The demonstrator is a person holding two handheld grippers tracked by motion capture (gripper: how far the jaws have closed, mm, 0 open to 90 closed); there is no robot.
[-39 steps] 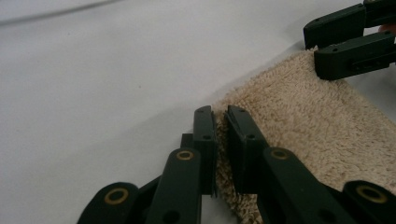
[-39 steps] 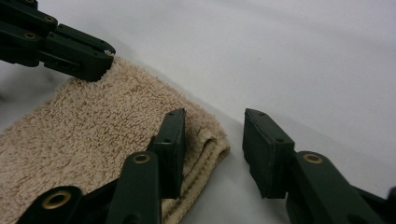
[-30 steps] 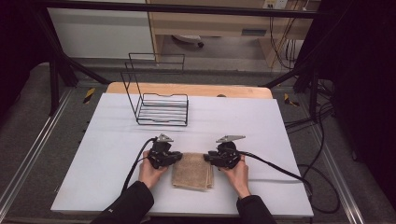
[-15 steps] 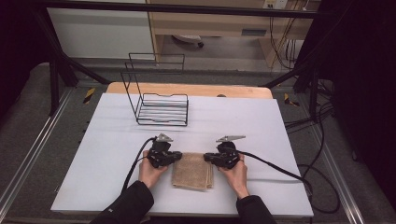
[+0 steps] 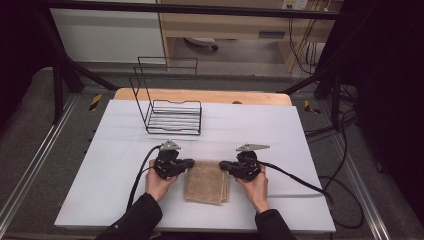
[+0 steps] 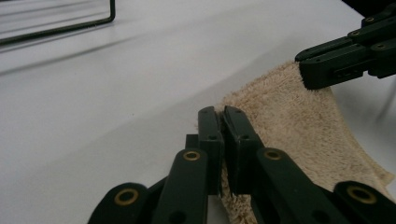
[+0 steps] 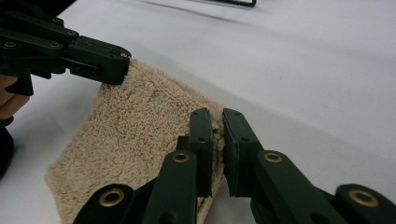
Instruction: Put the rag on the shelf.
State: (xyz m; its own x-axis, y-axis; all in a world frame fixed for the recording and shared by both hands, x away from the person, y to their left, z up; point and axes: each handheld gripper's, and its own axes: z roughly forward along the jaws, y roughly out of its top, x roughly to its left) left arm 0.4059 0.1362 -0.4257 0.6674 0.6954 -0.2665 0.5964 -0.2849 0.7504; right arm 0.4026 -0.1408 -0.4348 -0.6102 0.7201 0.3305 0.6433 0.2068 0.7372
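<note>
**Pinching a folded towel at both far corners**

Lying near the front edge of the white table top (image 5: pixel 280 130), a beige, folded terry-cloth towel (image 5: pixel 206 182) sits flat between the person's two hands, roughly midway across the table. It looks like a rectangle of several layers, with the stacked edges showing along its right side.

At the towel's far left corner the black two-jaw left gripper (image 5: pixel 189 162) points right, and its jaws have just been closing; in the left gripper view they stand almost together with the towel's edge caught between them (image 6: pixel 223 135). At the far right corner the black two-jaw right gripper (image 5: pixel 223 164) points left, and its jaws have likewise just been closing; in the right gripper view a thin fold of the towel's edge is nipped between them (image 7: pixel 214 135). So both claws are narrow and holding cloth. The towel itself rests on the table.

The left hand (image 5: pixel 159 183) and the right hand (image 5: pixel 255 187) each wrap a gripper body, dark sleeves coming in from the near edge. A black cable trails from each gripper across the table.

Farther off, toward the far left of the table, stands a black wire rack (image 5: pixel 172 112) with an upright back frame, well apart from the towel.
</note>
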